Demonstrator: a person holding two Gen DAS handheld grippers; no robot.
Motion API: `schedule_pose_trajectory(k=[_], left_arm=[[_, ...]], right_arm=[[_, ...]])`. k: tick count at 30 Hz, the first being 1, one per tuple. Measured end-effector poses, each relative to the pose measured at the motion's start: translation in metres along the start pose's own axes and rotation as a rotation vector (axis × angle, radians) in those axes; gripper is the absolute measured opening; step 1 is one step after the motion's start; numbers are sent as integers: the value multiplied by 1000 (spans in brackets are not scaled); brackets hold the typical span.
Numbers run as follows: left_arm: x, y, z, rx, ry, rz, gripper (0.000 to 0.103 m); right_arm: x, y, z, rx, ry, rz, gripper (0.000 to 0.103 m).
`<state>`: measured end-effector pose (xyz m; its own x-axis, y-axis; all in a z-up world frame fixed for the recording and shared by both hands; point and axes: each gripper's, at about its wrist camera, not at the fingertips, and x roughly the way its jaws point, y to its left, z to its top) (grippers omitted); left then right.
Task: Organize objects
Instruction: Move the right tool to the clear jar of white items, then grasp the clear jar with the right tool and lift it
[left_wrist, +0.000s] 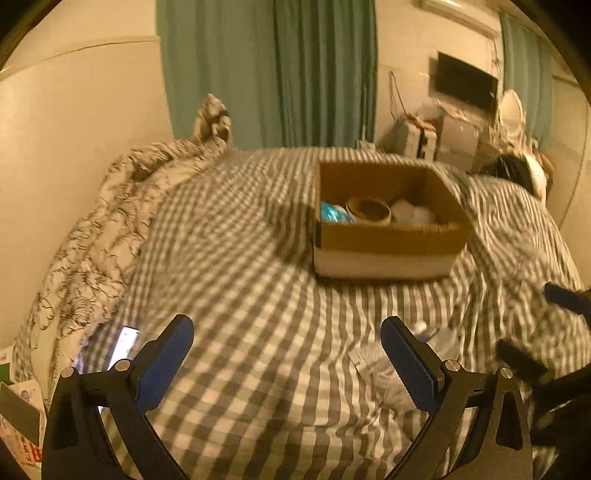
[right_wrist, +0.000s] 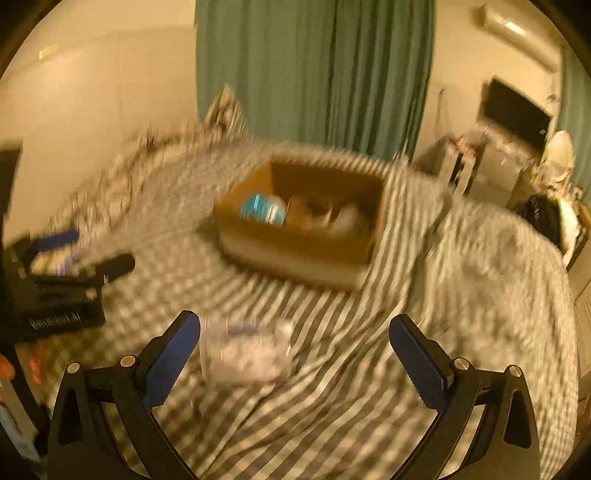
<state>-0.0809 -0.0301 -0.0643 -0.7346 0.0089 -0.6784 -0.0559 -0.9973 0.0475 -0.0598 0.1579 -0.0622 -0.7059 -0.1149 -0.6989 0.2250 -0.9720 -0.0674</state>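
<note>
A: Where does the cardboard box (left_wrist: 388, 236) sit?

B: On the bed, on the grey checked sheet (left_wrist: 251, 280), toward the far side in front of the green curtain (left_wrist: 269, 70). Its top is open. Inside, left to right, lie a blue packet (left_wrist: 334, 214), a round brown bowl (left_wrist: 368, 210) and something white and soft (left_wrist: 412, 212).

A: And the left gripper (left_wrist: 287, 338)?

B: Its jaws are spread wide, with only sheet between the blue pads. It holds nothing and hangs over the near part of the bed, well apart from the box.

A: The right gripper (right_wrist: 294, 336)?

B: Also spread wide and holding nothing. A clear plastic bag (right_wrist: 245, 356) with white and bluish contents lies on the sheet between its fingers, nearer the left one; the blur hides whether the pad touches it.

A: What else is on the bed?

B: A flower-print quilt (left_wrist: 107, 229) is bunched along the left edge, and a lit phone (left_wrist: 123, 345) lies on the sheet beside it, just behind the left gripper's left finger. In the right wrist view the left gripper shows at the left edge.
</note>
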Motion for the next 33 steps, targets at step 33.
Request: schedule_pose_trajectory(k=[33], left_arm=[[43, 2, -25, 29, 113, 38, 103]], right_arm=[[86, 30, -25, -36, 215, 145, 95]])
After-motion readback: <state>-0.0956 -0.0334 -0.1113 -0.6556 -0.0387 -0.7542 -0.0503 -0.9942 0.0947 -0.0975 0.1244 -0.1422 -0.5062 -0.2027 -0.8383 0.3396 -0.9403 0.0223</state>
